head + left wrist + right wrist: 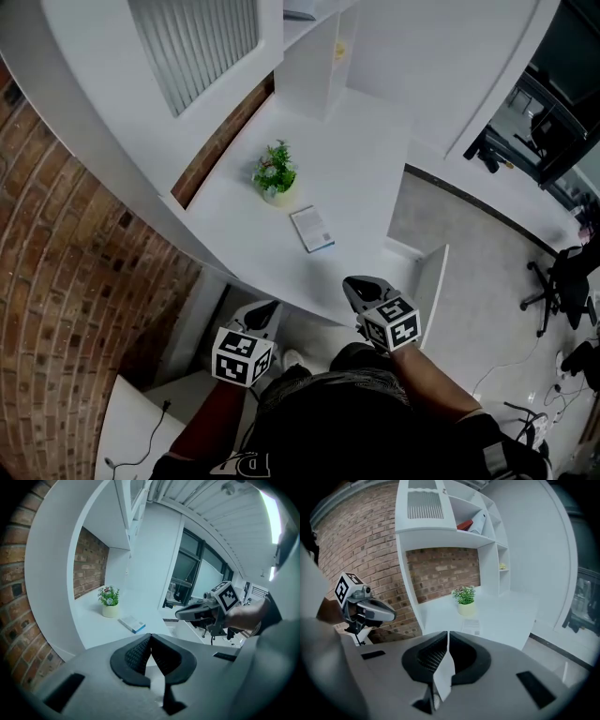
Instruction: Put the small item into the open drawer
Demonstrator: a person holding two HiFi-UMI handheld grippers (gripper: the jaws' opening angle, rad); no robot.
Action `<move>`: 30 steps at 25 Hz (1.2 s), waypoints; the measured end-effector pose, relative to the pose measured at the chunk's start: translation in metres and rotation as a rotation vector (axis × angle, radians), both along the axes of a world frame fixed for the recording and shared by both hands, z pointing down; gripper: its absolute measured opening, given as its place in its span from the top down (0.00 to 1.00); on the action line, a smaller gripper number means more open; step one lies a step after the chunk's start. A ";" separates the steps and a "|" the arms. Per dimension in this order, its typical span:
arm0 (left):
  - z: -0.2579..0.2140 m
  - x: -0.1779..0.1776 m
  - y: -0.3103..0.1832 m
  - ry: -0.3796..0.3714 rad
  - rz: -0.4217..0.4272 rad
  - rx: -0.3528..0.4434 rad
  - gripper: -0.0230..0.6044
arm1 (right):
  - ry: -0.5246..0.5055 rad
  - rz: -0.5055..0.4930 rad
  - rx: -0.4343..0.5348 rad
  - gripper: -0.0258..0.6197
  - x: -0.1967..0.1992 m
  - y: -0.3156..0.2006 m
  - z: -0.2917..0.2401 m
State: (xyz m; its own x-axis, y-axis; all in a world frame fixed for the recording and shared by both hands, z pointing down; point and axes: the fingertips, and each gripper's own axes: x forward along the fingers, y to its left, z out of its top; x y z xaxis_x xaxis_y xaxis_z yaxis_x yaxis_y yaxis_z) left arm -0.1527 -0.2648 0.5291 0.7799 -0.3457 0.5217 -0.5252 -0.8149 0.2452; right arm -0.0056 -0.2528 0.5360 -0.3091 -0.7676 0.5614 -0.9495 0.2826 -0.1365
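Far left, red brick wall (56,234), hard up against the white desk (366,150). Above it, a slatted white panel (192,42) and white shelving (314,66) at the back of the desktop. Low down, the left gripper (265,311), hovering off the near desk edge over the person's lap, jaws clenched tip to tip with nothing between them. Just right of that and further back, a small green plant in a pale pot (276,173), upright on the desktop. Next along, the small box (312,229), white with a blue edge, lying flat on the desk between the plant and the near edge, apart from both grippers and not in the drawer. Then the right gripper (356,286), poised at the desk's near edge, pointing towards the box, jaws pressed together and gripping nothing. Further right, the open drawer (431,281), pulled out at the desk's right end below the top, its inside not readable from here. Beyond that, speckled grey floor (469,216) with a loose cable across it, a white wall along the back, and at the far right black office chairs (562,281) well clear of the desk.
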 end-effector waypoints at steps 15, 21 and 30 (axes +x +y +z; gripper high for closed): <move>0.024 0.005 -0.016 -0.034 -0.103 -0.075 0.94 | 0.023 0.020 -0.212 0.50 0.018 -0.130 0.096; 0.032 -0.013 -0.016 -0.057 -0.152 -0.117 0.94 | 0.070 0.066 -0.253 0.40 0.024 -0.181 0.127; 0.036 -0.048 -0.015 -0.070 -0.267 -0.142 0.94 | 0.132 0.133 -0.442 0.34 0.028 -0.210 0.170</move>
